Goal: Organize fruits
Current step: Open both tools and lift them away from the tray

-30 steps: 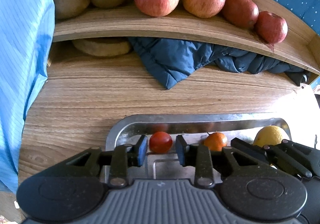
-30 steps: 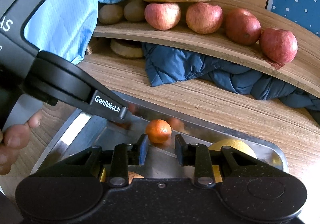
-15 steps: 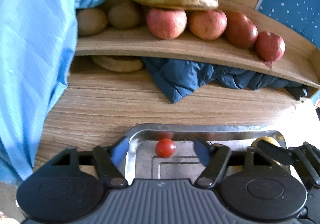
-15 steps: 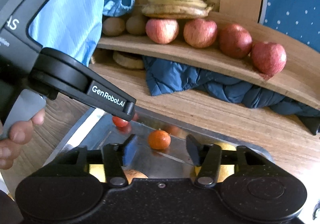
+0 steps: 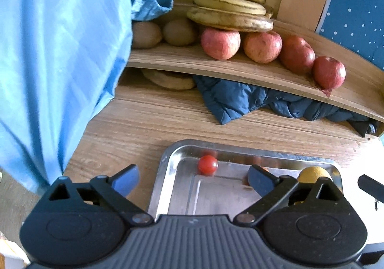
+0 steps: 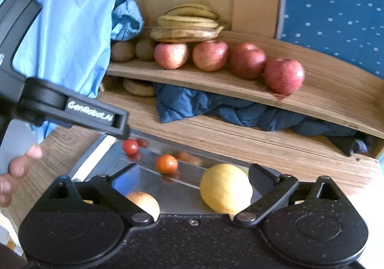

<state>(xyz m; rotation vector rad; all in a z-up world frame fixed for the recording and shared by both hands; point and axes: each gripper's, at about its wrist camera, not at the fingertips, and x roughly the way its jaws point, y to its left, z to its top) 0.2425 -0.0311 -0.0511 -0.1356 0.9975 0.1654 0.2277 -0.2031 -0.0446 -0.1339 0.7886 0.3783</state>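
Note:
A steel tray point(image 5: 168, 161) lies on the wooden table. My left gripper point(image 5: 193, 180) hovers over the tray's left end, jaws opening wide, no pad touching anything. A small red tomato point(image 5: 207, 165) rests on the tray floor just beyond its fingers. My right gripper point(image 6: 192, 173) hangs above the same tray point(image 6: 96, 153), jaws opening, holding nothing. An orange tomato point(image 6: 166, 163) lies ahead of it, with the red tomato point(image 6: 130, 146) farther left. A lemon point(image 6: 225, 187) and a pale fruit point(image 6: 144, 201) lie close under the right gripper.
A curved wooden shelf point(image 5: 240, 72) at the back holds several red apples point(image 5: 220, 43), bananas point(image 5: 228, 16) and kiwis point(image 5: 178, 32). A dark blue jacket point(image 5: 240, 100) is bunched under it. Light blue cloth point(image 5: 60, 64) hangs at left. A finger of the left gripper point(image 6: 96, 116) and a hand point(image 6: 16, 173) show in the right wrist view.
Both grippers went from nearly shut around the tomatoes to wide open, and both lifted and drew back. The red and the orange tomato now lie free on the tray.

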